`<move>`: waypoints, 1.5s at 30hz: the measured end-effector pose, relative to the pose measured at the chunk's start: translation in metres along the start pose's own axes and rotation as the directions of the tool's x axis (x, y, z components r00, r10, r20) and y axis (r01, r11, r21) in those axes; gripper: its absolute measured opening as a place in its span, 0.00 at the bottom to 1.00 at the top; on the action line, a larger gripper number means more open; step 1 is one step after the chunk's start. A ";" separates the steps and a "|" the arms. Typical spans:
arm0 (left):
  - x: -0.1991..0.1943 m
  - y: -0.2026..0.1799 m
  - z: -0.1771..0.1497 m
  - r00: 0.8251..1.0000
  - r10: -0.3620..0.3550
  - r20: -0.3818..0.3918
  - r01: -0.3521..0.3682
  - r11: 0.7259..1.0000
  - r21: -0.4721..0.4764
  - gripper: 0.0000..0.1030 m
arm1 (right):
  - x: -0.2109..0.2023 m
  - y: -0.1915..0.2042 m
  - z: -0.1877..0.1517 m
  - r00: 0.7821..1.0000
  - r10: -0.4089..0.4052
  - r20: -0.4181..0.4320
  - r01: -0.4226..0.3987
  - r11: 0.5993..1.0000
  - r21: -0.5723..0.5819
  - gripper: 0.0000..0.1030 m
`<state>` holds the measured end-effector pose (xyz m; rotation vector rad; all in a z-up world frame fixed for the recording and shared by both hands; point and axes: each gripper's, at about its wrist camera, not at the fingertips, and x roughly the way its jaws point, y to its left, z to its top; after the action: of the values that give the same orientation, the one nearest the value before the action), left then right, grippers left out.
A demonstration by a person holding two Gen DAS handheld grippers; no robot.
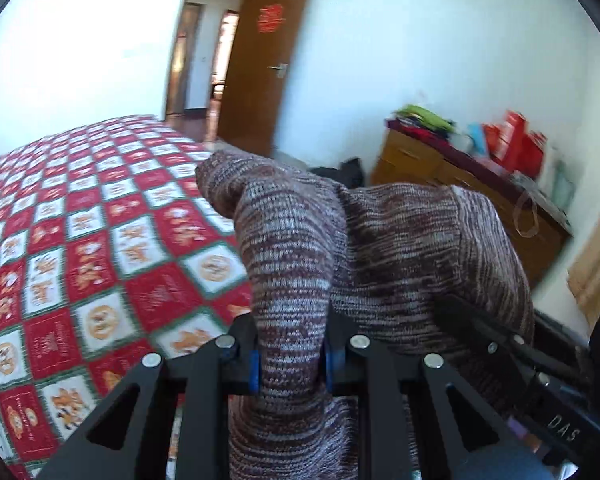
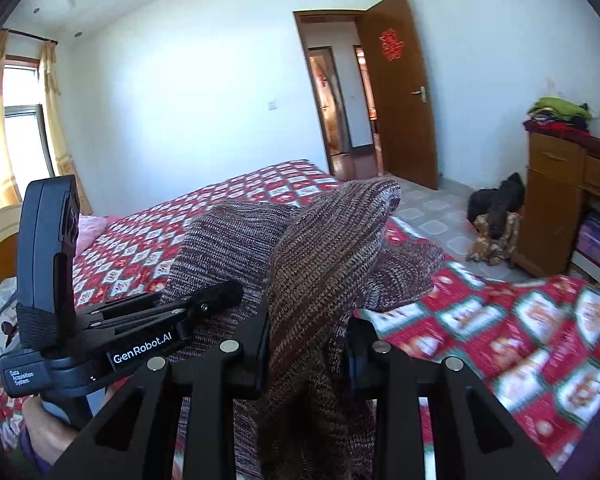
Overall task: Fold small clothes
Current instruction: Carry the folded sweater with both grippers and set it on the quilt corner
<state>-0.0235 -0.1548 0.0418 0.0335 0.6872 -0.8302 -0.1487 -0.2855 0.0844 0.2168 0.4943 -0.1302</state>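
**Knit sweater lifted off the bed in both claws**

We are holding the marled brown knit sweater (image 1: 292,240) up above the quilted bedspread (image 1: 92,240), each claw pinching a thick bunch of it. The left claw (image 1: 290,364) is clamping a fold between its blue pads; the right claw (image 2: 308,352) is gripping another bunch, close beside the left.

We are judging the knit soft, limp and stretchy, fairly light, unlikely to slip. Holding at shoulder seams or hem corners would probably serve better than mid-cloth bunches.

The fabric is covering both sets of fingertips, and we cannot tell which part of the garment each claw is holding; the hanging lower portion is cut off.
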 end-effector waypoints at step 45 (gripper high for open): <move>0.124 -0.068 -0.066 0.958 0.211 -0.195 -0.188 0.973 0.132 0.83 | 0.022 -0.112 -0.101 0.899 -0.379 -0.219 0.401 0.914 0.065 0.34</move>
<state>-0.0476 -0.2656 -0.0659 0.2911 0.8181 -0.6748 -0.1953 -0.3720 -0.0323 0.2361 0.7323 -0.5347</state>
